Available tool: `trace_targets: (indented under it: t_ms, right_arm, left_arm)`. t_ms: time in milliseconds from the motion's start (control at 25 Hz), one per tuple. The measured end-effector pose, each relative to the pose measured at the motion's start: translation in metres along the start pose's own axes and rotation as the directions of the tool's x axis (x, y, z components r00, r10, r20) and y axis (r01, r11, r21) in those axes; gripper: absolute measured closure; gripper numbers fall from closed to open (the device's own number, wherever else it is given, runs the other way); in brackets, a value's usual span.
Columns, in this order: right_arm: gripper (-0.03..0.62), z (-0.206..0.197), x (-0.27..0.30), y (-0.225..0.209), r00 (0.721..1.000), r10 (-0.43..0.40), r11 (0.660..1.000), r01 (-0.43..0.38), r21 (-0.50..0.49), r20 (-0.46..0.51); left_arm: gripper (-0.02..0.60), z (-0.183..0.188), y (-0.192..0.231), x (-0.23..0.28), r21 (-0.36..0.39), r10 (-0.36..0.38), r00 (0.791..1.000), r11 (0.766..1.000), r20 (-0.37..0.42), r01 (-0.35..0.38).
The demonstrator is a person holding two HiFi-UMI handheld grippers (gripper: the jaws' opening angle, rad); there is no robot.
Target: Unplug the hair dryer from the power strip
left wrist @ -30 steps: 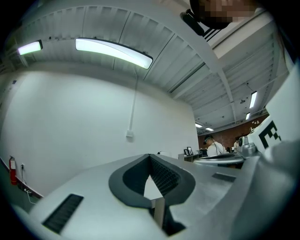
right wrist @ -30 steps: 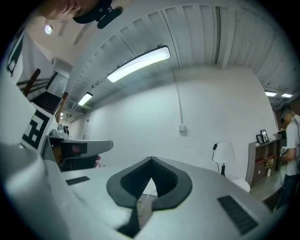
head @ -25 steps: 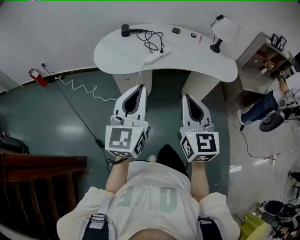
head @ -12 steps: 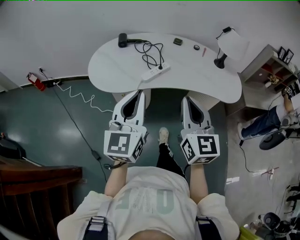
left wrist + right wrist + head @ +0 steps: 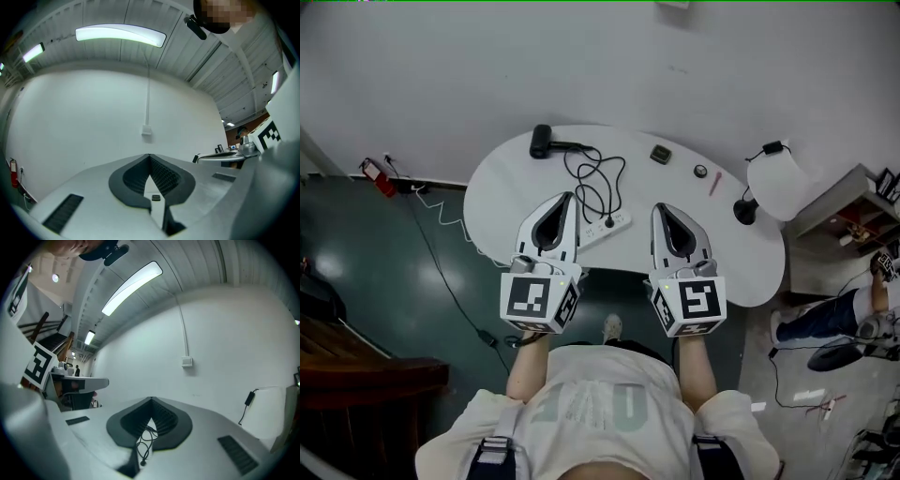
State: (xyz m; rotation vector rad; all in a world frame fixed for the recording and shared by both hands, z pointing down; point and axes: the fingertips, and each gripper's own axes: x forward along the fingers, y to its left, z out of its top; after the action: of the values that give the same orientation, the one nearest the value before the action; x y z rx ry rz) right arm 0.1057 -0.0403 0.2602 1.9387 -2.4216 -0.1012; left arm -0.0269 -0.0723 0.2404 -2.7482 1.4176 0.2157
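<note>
Head view shows the left claw (image 5: 567, 200) and right claw (image 5: 659, 209) fully closed and empty over the surface (image 5: 502, 187), the power strip (image 5: 605, 226) between them, the plugged-in hair dryer (image 5: 542, 141) at eleven o'clock.

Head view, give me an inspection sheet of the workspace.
Surface: white curved table, mostly bare.
Job's things: black hair dryer at the far edge; white power strip nearer, a black plug in it.
Clutter: small dark square item, small round item, red pen, white-shaded lamp.
Grippers: left gripper and right gripper over the near edge, fingers shut, both empty.
Cables: black cord looped between dryer and strip; white coiled cable on the floor.
Surroundings: white wall, red fire extinguisher, shelf unit, another person.
</note>
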Motion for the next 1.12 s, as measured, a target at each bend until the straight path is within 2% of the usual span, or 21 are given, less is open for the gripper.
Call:
trace_targets:
  t_ms: [160, 360, 480, 760, 920, 960, 1040, 1120]
  right_arm:
    - [0.591, 0.001, 0.043, -0.022, 0.999, 0.034, 0.999, -0.035, -0.026, -0.008]
    - [0.591, -0.001, 0.082, -0.031, 0.999, 0.039, 0.999, -0.039, 0.01, -0.002]
    - [0.591, -0.004, 0.097, -0.033, 0.999, 0.037, 0.999, -0.037, 0.012, -0.011]
    - [0.591, -0.005, 0.126, -0.036, 0.998, 0.056, 0.998, -0.056, 0.013, 0.0]
    - [0.591, -0.004, 0.136, -0.037, 0.997, 0.075, 0.997, -0.075, 0.008, -0.003]
    - [0.591, -0.003, 0.139, -0.037, 0.997, 0.081, 0.997, -0.081, 0.009, -0.003]
    - [0.591, -0.005, 0.143, -0.039, 0.996, 0.088, 0.996, -0.088, 0.017, -0.005]
    - [0.591, -0.009, 0.146, -0.04, 0.996, 0.091, 0.995, -0.09, 0.032, -0.014]
  left_arm:
    - [0.576, -0.007, 0.009, 0.051, -0.014, 0.001, 1.0, 1.0, -0.011, -0.001]
    - [0.576, -0.019, 0.022, 0.088, -0.006, -0.018, 0.999, 1.0, -0.037, 0.018]
    - [0.576, -0.027, 0.029, 0.101, 0.013, -0.022, 0.998, 1.0, -0.066, 0.023]
    - [0.577, -0.026, 0.045, 0.119, 0.035, -0.012, 0.998, 0.999, -0.06, 0.014]
    - [0.575, -0.025, 0.056, 0.123, 0.024, 0.02, 0.998, 1.0, -0.052, -0.019]
    - [0.575, -0.028, 0.057, 0.126, 0.021, 0.009, 0.998, 1.0, -0.068, -0.008]
    - [0.519, -0.039, 0.053, 0.13, 0.026, -0.045, 0.991, 0.998, -0.122, 0.048]
    - [0.471, -0.059, 0.046, 0.131, 0.055, -0.109, 0.973, 0.991, -0.205, 0.123]
